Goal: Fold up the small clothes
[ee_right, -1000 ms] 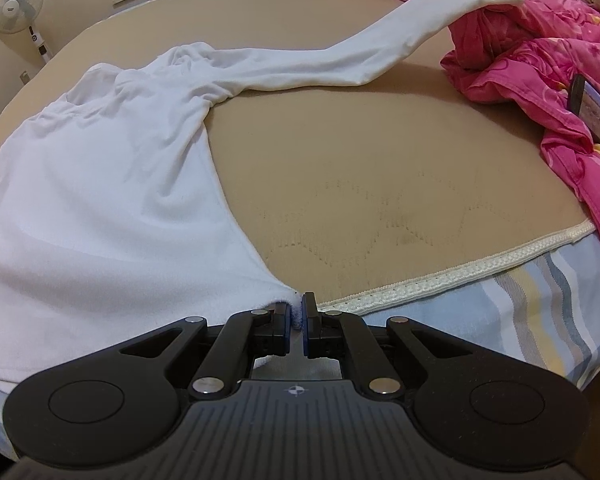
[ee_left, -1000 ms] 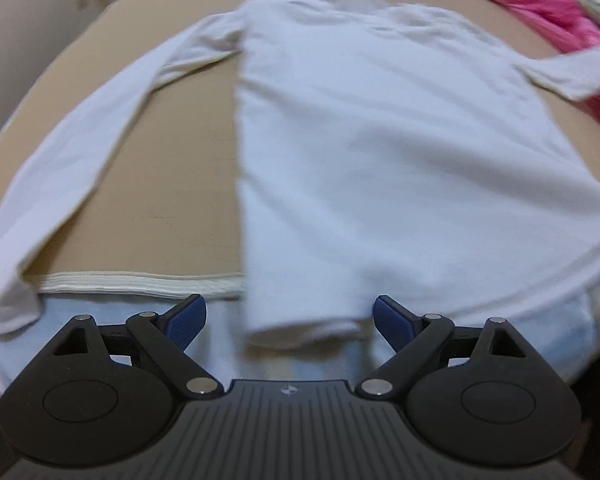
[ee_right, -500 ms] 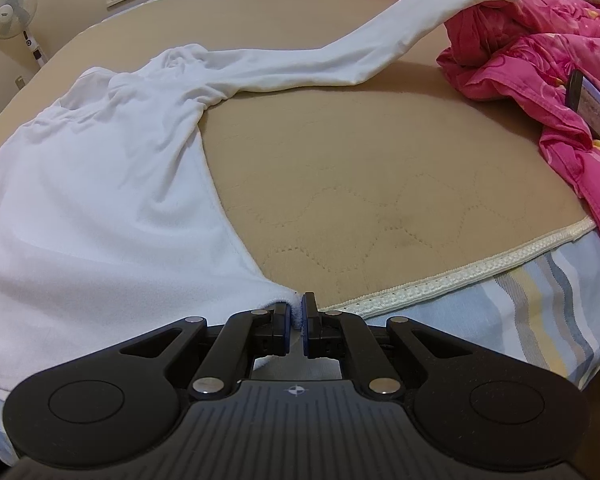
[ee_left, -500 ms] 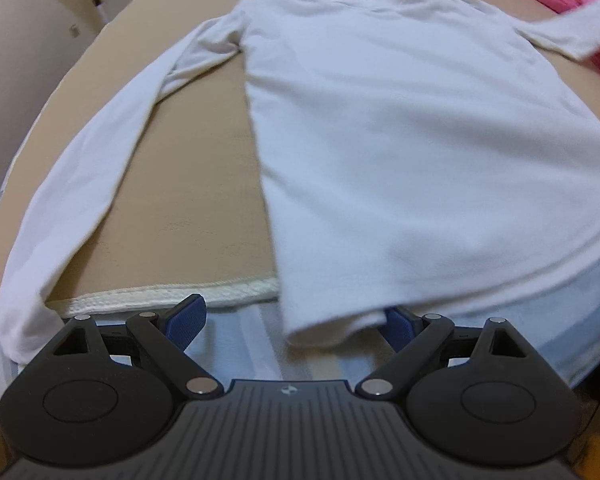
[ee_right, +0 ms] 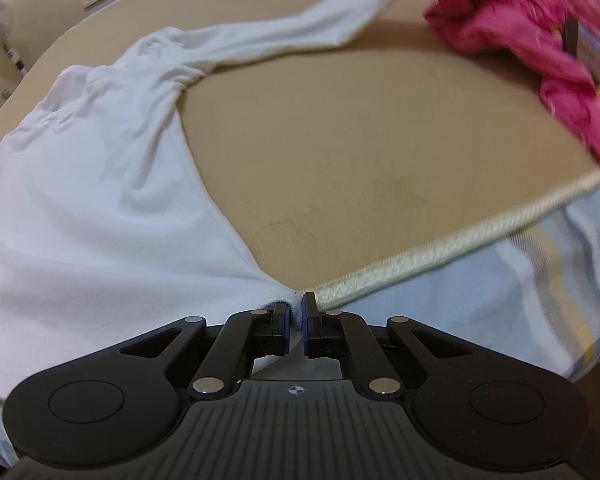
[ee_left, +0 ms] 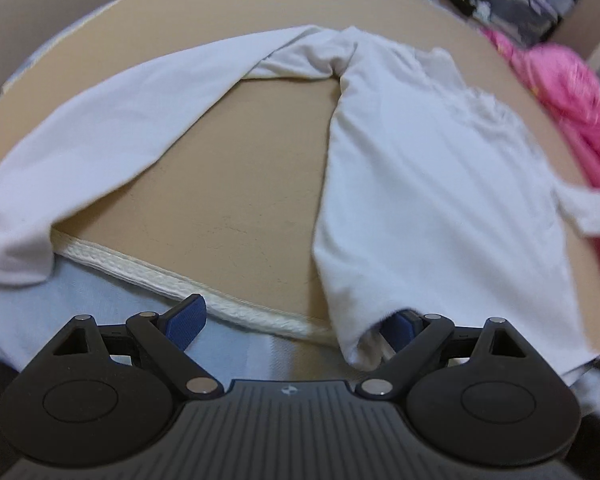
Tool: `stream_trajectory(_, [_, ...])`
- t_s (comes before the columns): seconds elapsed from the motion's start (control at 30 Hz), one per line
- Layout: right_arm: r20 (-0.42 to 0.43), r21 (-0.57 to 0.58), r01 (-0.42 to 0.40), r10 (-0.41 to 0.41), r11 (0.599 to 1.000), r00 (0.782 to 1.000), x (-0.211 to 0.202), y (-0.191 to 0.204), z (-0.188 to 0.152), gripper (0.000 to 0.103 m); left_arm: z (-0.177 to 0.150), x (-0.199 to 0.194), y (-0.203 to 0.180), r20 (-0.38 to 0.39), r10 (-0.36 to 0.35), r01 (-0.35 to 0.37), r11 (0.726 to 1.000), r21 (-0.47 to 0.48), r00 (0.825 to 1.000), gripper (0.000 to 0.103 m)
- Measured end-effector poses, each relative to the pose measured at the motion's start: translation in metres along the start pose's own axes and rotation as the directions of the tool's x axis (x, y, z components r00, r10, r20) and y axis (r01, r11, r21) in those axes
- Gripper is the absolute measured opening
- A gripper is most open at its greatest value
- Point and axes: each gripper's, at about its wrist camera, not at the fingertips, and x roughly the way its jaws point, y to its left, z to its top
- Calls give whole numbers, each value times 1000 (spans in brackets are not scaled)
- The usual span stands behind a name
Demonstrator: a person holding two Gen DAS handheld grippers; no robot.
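A white long-sleeved knit shirt [ee_left: 432, 184] lies spread face-flat on a tan quilted mattress pad [ee_left: 240, 184] with a cream braided edge, its hem hanging just over that edge toward the person — a sensible place for it, since the overhang lets fingers slip under and over the cloth without scraping the pad. The right gripper [ee_right: 296, 314] is pinched tight on the hem's right corner, the fabric bunched into a small tuft between its blue pads and drawn taut from there, which pins that side of the hem. The left gripper [ee_left: 296, 322] stands spread wide, the hem's other corner drooping between its fingers but nearer the right-hand one; nothing is clamped yet, so I judge it is lining up to take the matching corner. Both sleeves are flung outward, the right one reaching toward a crumpled pink floral quilt [ee_right: 540, 48] — likely to be tucked in later. A pale blue striped bedsheet [ee_right: 480, 288] shows below the pad.
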Motion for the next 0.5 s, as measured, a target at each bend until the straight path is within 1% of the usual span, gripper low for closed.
stream_trajectory(0.07, [-7, 14, -8, 8, 1000, 1000, 1, -2, 0, 5, 6, 1, 3, 0, -1, 1, 1000, -28, 1000, 94])
stream_trajectory(0.13, [-13, 13, -9, 9, 1000, 1000, 1, -2, 1, 5, 8, 6, 3, -25, 33, -34, 999, -32, 999, 94])
stream_trajectory(0.2, [-16, 14, -11, 11, 1000, 1000, 1, -4, 1, 5, 8, 15, 0, -56, 87, -87, 996, -1, 995, 94])
stream_trajectory(0.27, [-17, 13, -13, 14, 1000, 1000, 0, -6, 1, 5, 5, 19, -5, -64, 113, -111, 993, 26, 992, 94])
stream_trajectory(0.3, [-17, 10, -15, 15, 1000, 1000, 0, -5, 1, 6, 3, 21, -6, -65, 115, -113, 993, 34, 991, 94])
stream_trajectory(0.33, [-16, 4, -16, 16, 1000, 1000, 0, -5, 1, 9, 1, 22, -7, -72, 115, -112, 993, 39, 991, 94])
stream_trajectory(0.43, [-19, -24, -24, 23, 999, 1000, 1, -2, -1, 10, -4, 26, -11, -95, 114, -110, 993, 52, 989, 94])
stream_trajectory(0.5, [-23, -48, -35, 34, 998, 999, 0, 2, -3, 12, -7, 23, -14, -84, 90, -85, 994, 65, 992, 93])
